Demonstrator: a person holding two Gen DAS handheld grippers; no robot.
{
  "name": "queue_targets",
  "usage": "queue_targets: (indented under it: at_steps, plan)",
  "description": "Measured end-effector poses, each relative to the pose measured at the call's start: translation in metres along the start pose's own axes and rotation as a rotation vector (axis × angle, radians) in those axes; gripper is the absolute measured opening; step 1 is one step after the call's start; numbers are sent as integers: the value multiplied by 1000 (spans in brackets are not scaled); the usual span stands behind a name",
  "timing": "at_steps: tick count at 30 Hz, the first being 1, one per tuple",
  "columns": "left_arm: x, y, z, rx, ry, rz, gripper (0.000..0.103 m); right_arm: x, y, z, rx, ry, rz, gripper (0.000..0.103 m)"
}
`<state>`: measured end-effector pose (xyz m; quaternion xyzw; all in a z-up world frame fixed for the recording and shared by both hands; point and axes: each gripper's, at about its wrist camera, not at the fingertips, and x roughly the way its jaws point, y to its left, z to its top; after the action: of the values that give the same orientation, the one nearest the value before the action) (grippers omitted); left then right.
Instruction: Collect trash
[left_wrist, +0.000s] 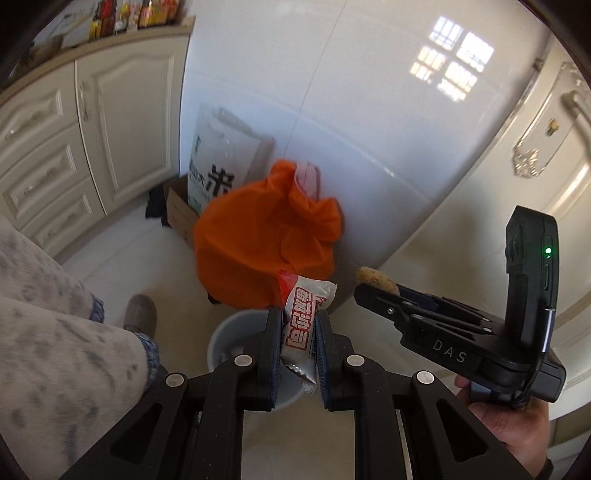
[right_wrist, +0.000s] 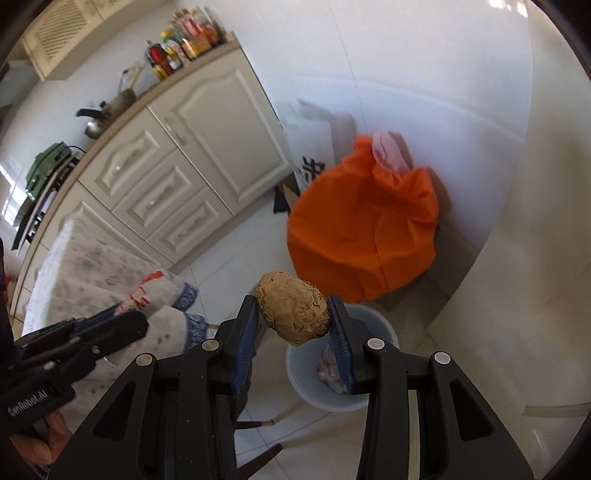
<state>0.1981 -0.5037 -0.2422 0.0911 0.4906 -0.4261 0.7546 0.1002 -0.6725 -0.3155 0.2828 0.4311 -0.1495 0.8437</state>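
left wrist view shows the left gripper (left_wrist: 298, 332) pinching a wrapper (left_wrist: 301, 325) above the bin (left_wrist: 221, 339), while the right gripper (right_wrist: 293, 325) clamps a brown lump (right_wrist: 293, 308) above the bin's near rim, both pointing steeply down.

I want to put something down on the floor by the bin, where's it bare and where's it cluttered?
Bare tile lies between the cabinet drawers and the grey bin, and on the bin's door side. Against the wall it is crowded: orange bag, cardboard box, white sack.
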Motion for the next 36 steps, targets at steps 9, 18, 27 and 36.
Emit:
queue_targets:
  at_steps: [9,18,27,36]
  plan:
    - [70,4,12,-35,119,21,45,37,-33,-5,76,45,0,71]
    - [63,-3,12,-6,57,159,100,21,-57,-10,215,-18,-100,103]
    - [-25,-28,-20,43,-94,178,102,-35,-24,3,206,-119,-107,103]
    - [-171,-10,-64,17,-357,262,102,-96,79,24,51,-237,-23,103]
